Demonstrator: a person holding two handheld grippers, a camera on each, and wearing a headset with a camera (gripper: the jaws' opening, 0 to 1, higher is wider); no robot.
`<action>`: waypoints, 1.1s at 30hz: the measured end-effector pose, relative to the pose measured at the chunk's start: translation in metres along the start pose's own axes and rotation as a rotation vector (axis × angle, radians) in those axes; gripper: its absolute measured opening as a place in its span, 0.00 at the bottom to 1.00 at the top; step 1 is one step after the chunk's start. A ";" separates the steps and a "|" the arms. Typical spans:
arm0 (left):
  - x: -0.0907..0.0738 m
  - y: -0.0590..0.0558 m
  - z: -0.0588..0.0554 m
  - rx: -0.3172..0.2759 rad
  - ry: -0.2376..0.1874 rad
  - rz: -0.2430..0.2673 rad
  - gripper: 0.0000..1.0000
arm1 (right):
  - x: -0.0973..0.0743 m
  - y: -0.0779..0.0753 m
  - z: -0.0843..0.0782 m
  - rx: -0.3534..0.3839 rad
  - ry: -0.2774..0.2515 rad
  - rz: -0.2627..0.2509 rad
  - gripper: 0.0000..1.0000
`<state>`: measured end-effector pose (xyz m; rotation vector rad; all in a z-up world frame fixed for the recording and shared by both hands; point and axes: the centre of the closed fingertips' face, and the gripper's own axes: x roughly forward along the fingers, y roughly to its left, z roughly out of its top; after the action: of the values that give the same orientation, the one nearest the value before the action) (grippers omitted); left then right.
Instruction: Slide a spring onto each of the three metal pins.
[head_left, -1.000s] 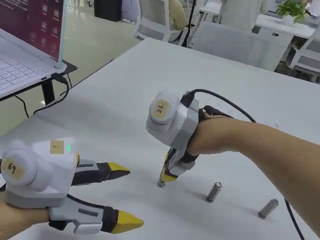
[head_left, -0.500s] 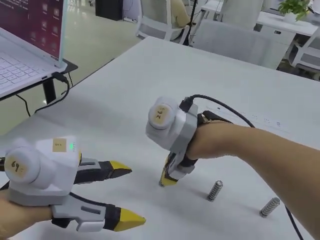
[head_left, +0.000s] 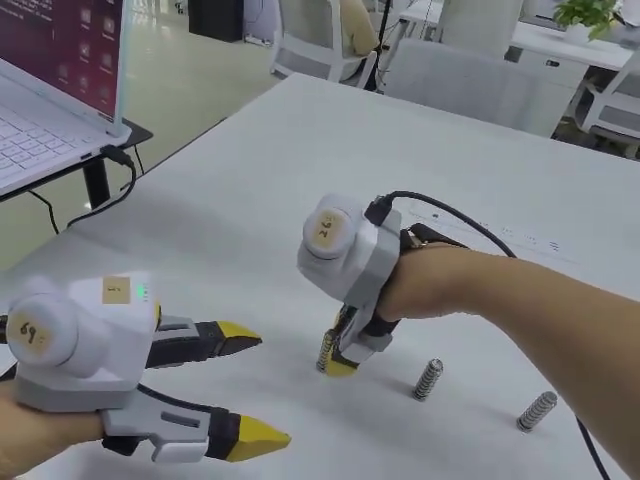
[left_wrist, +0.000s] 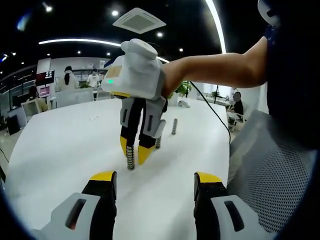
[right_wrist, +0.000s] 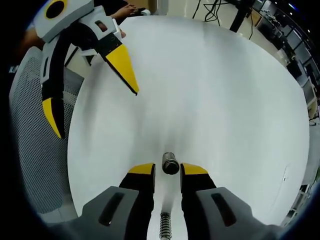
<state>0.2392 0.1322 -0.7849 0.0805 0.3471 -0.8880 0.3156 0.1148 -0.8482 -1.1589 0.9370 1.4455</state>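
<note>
A spring (head_left: 325, 350) stands upright on the white table (head_left: 250, 200). My right gripper (head_left: 337, 364) points down over it. In the right gripper view the spring's top (right_wrist: 170, 163) sits between my right gripper's (right_wrist: 167, 170) yellow tips, and a sliver of table shows beside it, so the jaws are narrowly open. Two more springs (head_left: 428, 379) (head_left: 537, 411) stand on pins to the right. My left gripper (head_left: 256, 388) hovers open and holds nothing at the near left. From the left gripper (left_wrist: 155, 177) view, the spring (left_wrist: 131, 160) rises between the right gripper's tips.
An open laptop (head_left: 50, 90) sits on a side stand at the far left, its cable hanging down. A black cable (head_left: 450, 215) runs from the right gripper across the table. Office chairs (head_left: 330, 40) stand beyond the table's far edge.
The right gripper has shifted slightly right and up. The spring now shows beside its tips, where only the pin's base showed before. The left gripper has hardly moved.
</note>
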 end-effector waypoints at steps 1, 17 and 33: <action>0.000 0.000 0.000 -0.001 0.001 -0.001 0.58 | 0.000 0.000 -0.001 0.003 -0.002 0.000 0.19; 0.002 0.005 -0.001 0.001 0.003 -0.005 0.58 | -0.018 0.006 -0.013 0.066 -0.070 -0.021 0.20; 0.008 0.003 -0.001 0.001 0.012 -0.021 0.58 | -0.042 0.029 -0.024 0.147 -0.206 -0.049 0.22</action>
<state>0.2456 0.1284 -0.7884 0.0838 0.3594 -0.9085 0.2925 0.0765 -0.8142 -0.9010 0.8494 1.4022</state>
